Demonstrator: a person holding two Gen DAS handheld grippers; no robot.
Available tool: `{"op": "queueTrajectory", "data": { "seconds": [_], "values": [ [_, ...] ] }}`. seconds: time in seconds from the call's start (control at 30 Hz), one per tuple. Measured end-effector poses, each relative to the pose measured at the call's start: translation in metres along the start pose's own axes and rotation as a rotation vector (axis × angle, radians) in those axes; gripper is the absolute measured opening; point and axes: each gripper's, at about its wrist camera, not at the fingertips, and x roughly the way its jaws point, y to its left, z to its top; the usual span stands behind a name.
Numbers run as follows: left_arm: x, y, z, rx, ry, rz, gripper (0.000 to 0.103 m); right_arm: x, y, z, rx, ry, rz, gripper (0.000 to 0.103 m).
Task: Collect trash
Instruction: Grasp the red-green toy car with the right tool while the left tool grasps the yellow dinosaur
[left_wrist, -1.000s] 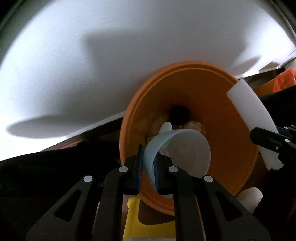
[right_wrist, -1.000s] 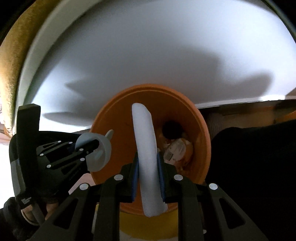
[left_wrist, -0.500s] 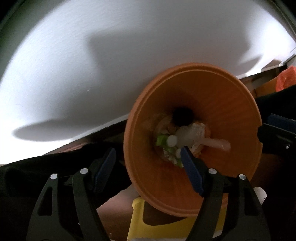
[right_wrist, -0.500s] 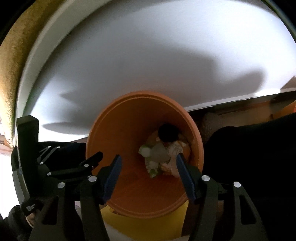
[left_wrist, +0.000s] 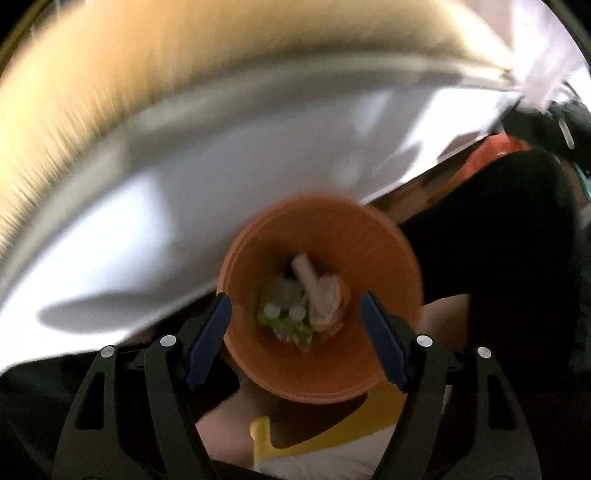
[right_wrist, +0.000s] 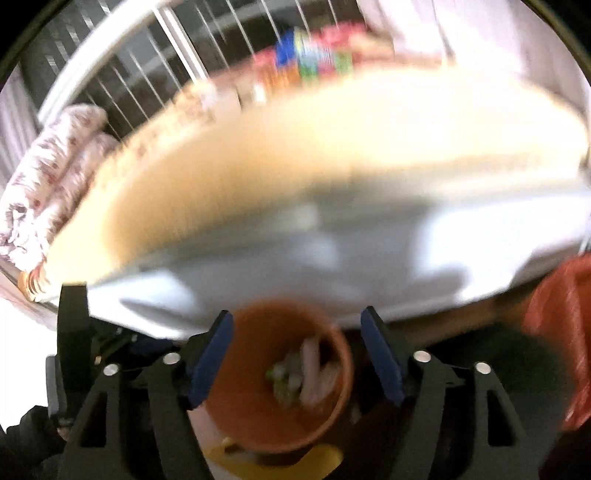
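No readable text, labels, numbers. Colourful packages beyond table too blurred to read.

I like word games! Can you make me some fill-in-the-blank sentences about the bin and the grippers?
1. The bin is colored ____.
2. The left gripper is ____, holding nothing.
3. The trash lies ____ the bin.
4. The right gripper has ____ pads on its fingers.

Missing words: orange; open; inside; blue

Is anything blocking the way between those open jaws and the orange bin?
Nothing visible does. The orange bin sits directly below the left gripper and the right gripper, its mouth uncovered, with trash already at the bottom.
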Motion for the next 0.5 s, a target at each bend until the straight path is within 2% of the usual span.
{"op": "queueTrajectory", "data": {
  "seconds": [0.07,0.17,0.23,0.37,0.5],
  "values": [
    [-0.023,-0.006,0.001,0.038,-0.064,0.007,0.071,-0.018,0.004,0.021,-0.055,-0.093,-0.023,0.082],
    [-0.049,-0.01,0.01,0.046,-0.137,-0.002,0.071,-0.032,0.007,0.066,-0.157,-0.219,-0.096,0.083],
    [-0.06,-0.009,0.015,0.037,-0.173,-0.005,0.071,-0.024,0.004,0.091,-0.2,-0.243,-0.126,0.083],
    [-0.074,-0.008,0.021,0.033,-0.228,0.036,0.071,-0.001,-0.002,0.137,-0.306,-0.231,-0.134,0.083],
    [-0.084,-0.001,0.022,0.019,-0.245,0.036,0.071,0.028,-0.013,0.176,-0.454,-0.139,-0.066,0.083]
  ]
}}
